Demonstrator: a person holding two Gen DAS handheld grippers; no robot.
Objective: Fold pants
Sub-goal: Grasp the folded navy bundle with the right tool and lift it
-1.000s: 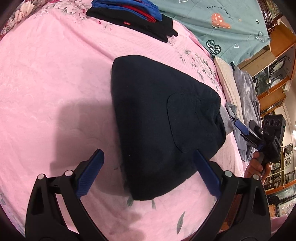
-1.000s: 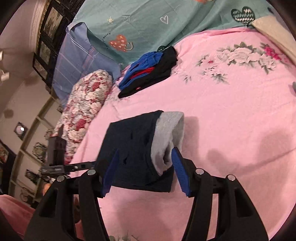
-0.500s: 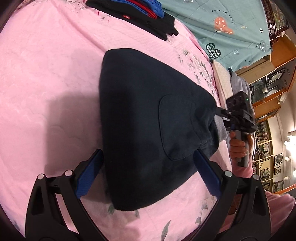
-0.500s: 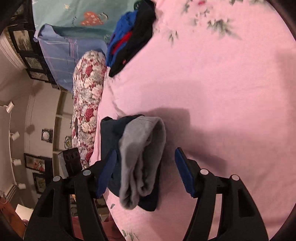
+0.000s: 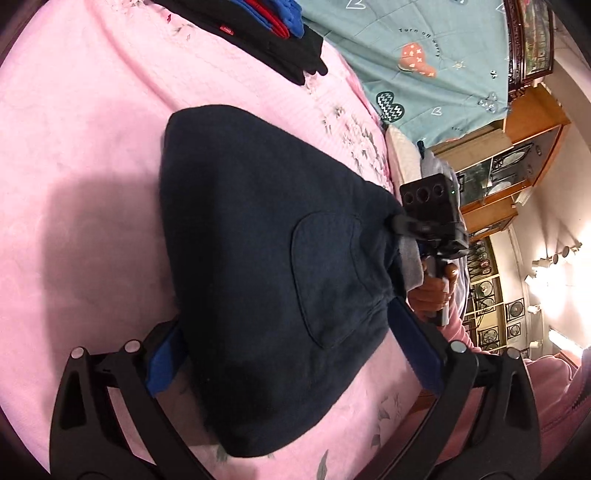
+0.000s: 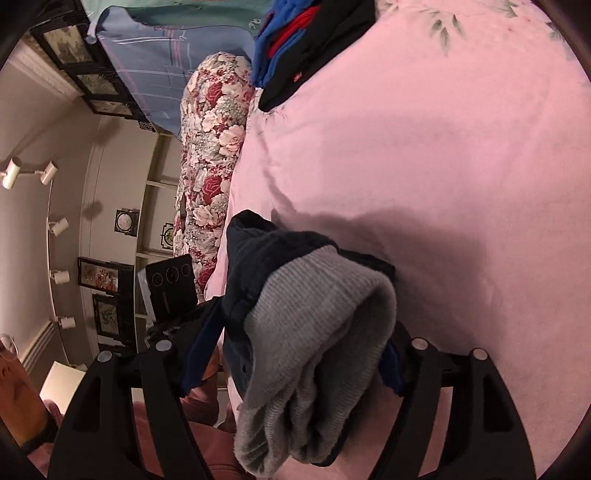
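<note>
The folded dark navy fleece pants (image 5: 266, 266) lie as a thick, rounded wedge in the middle of the pink floral bedsheet (image 5: 74, 147), and they serve as the landmark here. Their near edge hides the tips of the left claw (image 5: 291, 354), whose blue-padded fingers (image 5: 413, 350) straddle the bundle on both sides; whether the pads press the cloth cannot be told, though the jaws stand wide and released in look. A curved stitched pocket outline shows on the soft, matte top face. At the far right corner of the pants a grey ribbed waistband (image 6: 321, 350) pokes out, knit and folded over itself. In the right wrist view this band and the navy folds fill the gap of the right claw (image 6: 295, 362); its jaws are opening, the cloth is between them, and the right-hand pad is mostly covered by the band, so contact there is hard to make out. Seen from the left wrist, a hand (image 5: 434, 291) grips the right claw's black handle beside that corner, the pink sleeve cut off by the frame edge. Beyond the pants, at the far side of the bed, lies a stack of black, red and blue folded clothes (image 5: 266, 33), partly cropped
</note>
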